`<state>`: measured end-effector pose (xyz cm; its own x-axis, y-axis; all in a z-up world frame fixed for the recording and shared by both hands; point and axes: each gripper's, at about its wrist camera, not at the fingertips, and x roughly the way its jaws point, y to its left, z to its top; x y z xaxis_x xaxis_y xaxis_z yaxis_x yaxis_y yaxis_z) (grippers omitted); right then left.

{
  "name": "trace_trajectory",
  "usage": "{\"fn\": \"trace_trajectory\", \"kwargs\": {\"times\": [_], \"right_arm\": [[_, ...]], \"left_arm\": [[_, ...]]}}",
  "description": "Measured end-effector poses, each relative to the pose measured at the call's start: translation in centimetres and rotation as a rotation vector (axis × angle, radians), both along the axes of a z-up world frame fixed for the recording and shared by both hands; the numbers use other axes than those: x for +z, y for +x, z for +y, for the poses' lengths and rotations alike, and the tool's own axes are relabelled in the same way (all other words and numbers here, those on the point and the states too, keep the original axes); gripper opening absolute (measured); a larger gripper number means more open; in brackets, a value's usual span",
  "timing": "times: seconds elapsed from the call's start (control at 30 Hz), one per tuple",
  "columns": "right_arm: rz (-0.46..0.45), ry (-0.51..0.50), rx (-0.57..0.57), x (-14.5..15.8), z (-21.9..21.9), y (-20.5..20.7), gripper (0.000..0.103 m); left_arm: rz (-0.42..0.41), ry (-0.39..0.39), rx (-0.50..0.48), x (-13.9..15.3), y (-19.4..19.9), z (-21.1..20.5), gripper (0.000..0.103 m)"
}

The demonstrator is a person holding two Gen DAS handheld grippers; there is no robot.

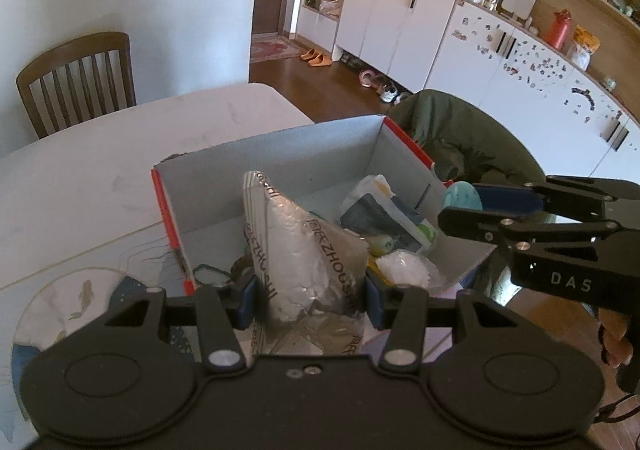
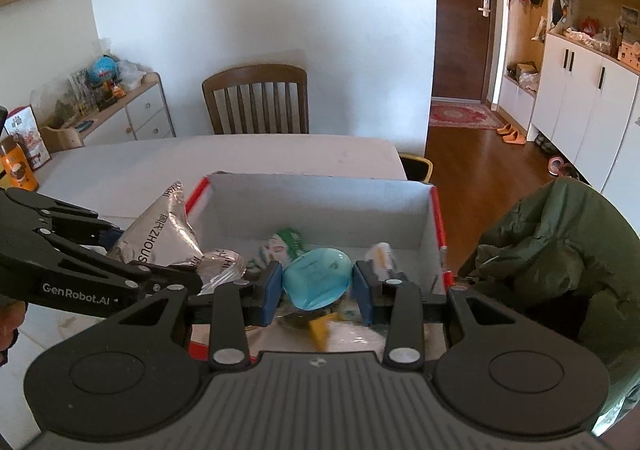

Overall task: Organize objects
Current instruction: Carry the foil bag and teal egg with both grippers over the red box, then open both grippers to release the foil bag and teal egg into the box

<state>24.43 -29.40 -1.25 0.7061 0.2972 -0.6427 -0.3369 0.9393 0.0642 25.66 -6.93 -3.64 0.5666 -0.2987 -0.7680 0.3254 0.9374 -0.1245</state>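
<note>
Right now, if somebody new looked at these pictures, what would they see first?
Probably the two grippers over the open cardboard box on the table. The left gripper squeezes a shiny silver bag, and the right gripper holds a blue-green packet. Beside the box, a green jacket is draped on a chair.

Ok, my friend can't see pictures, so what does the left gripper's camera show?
The left gripper holds a crinkly silver foil bag over an open cardboard box with red edges, already holding a few packets. The right gripper reaches in from the right with a small turquoise packet. Behind are a white table and a wooden chair.
</note>
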Motion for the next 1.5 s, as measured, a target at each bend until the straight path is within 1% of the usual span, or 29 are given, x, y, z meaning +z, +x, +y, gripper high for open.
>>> {"fn": "trace_trajectory", "kwargs": {"times": [0.33, 0.57, 0.77, 1.13, 1.43, 1.47, 1.5], "right_arm": [[0.060, -0.060, 0.042, -3.5, -0.3, 4.5, 0.038], [0.095, -0.113, 0.076, -6.1, 0.6, 6.6, 0.038], [0.122, -0.143, 0.092, -7.7, 0.9, 7.8, 0.038], [0.140, -0.169, 0.103, -8.7, 1.0, 9.0, 0.038], [0.125, -0.157, 0.117, -8.2, 0.9, 8.6, 0.038], [0.125, -0.152, 0.119, -8.1, 0.8, 8.5, 0.038], [0.126, -0.147, 0.121, -8.0, 0.8, 8.4, 0.039]], "left_arm": [[0.031, 0.066, 0.043, -2.2, 3.8, -2.0, 0.050], [0.075, 0.076, 0.066, -4.2, 6.1, -2.2, 0.050], [0.103, 0.092, 0.059, -5.5, 7.2, -2.7, 0.050], [0.137, 0.118, 0.044, -6.9, 7.8, -3.4, 0.050], [0.170, 0.127, 0.046, -7.6, 8.2, -3.2, 0.051], [0.171, 0.132, 0.046, -7.6, 8.2, -3.2, 0.053], [0.168, 0.141, 0.049, -7.6, 8.1, -3.2, 0.057]]}}
